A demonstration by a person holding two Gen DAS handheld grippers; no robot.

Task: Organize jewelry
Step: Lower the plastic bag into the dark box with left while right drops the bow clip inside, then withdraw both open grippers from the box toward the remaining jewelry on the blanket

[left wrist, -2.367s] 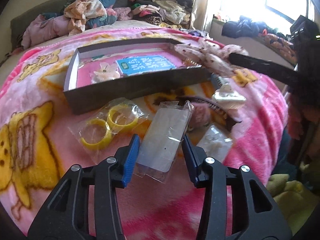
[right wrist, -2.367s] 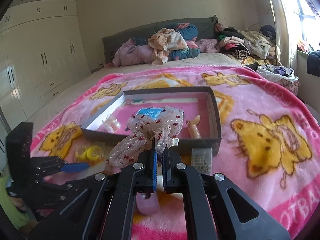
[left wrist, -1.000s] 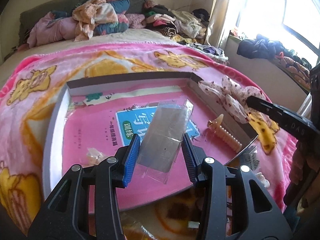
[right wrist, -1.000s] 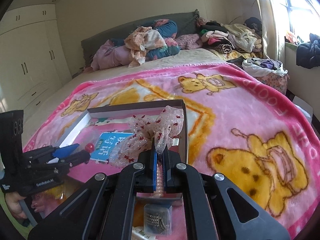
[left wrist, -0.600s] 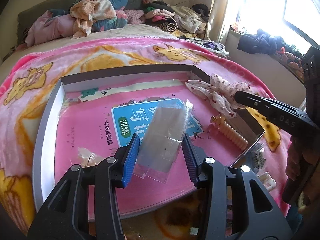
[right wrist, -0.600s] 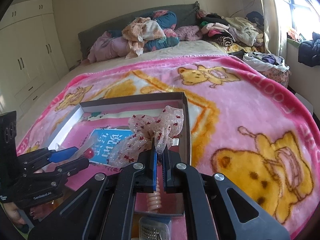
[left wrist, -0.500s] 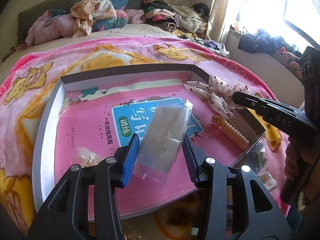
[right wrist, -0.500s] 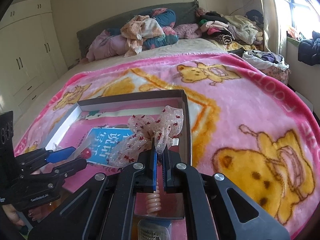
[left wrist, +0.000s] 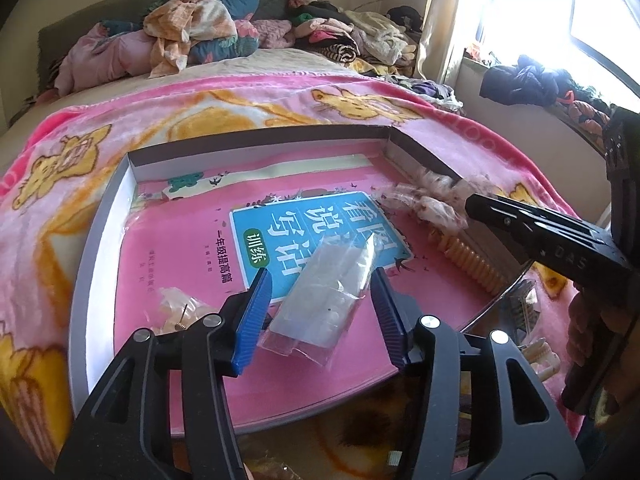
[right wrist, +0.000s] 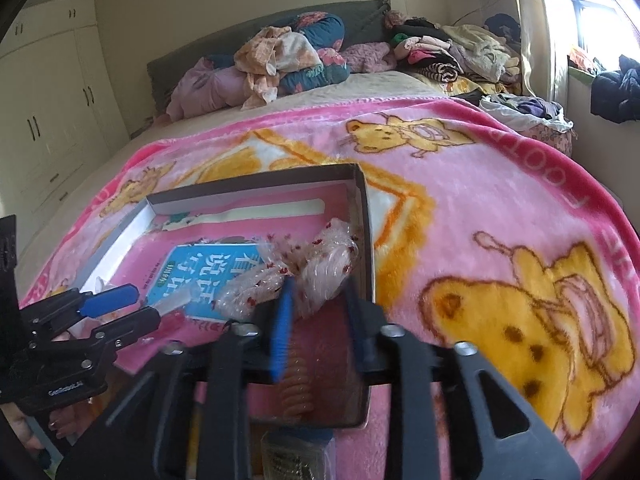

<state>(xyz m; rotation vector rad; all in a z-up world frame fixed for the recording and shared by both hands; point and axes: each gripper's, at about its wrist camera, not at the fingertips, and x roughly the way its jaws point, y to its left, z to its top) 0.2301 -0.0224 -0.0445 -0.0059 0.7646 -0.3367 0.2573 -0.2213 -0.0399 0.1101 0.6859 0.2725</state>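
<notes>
Two hand-held grippers hang over a shallow grey box (left wrist: 100,240) set on a pink cartoon-print blanket (right wrist: 500,208) spread across a bed. The left gripper (left wrist: 318,296) has just been opening its jaws; its blue pads now stand clear on either side of a small clear plastic packet (left wrist: 320,300), which lies loose between them on the pink book (left wrist: 180,264) lining the bottom of the box. The right gripper (right wrist: 316,320), blurred in its own view, has likewise just been parting its jaws, and the sheer hair bow with red dots (right wrist: 304,272) sits just ahead of its fingertips against the right wall of the box, no longer pinched. Below the bow, a cream ridged hair clip (left wrist: 472,264) lies along the same wall. A crumpled clear bag with a small metal piece (left wrist: 180,308) rests near the left side of the box floor. Outside the box, by its near right corner, another small packet (right wrist: 292,460) lies on the blanket. Heaped clothes (right wrist: 280,60) crowd the headboard end of the bed.
</notes>
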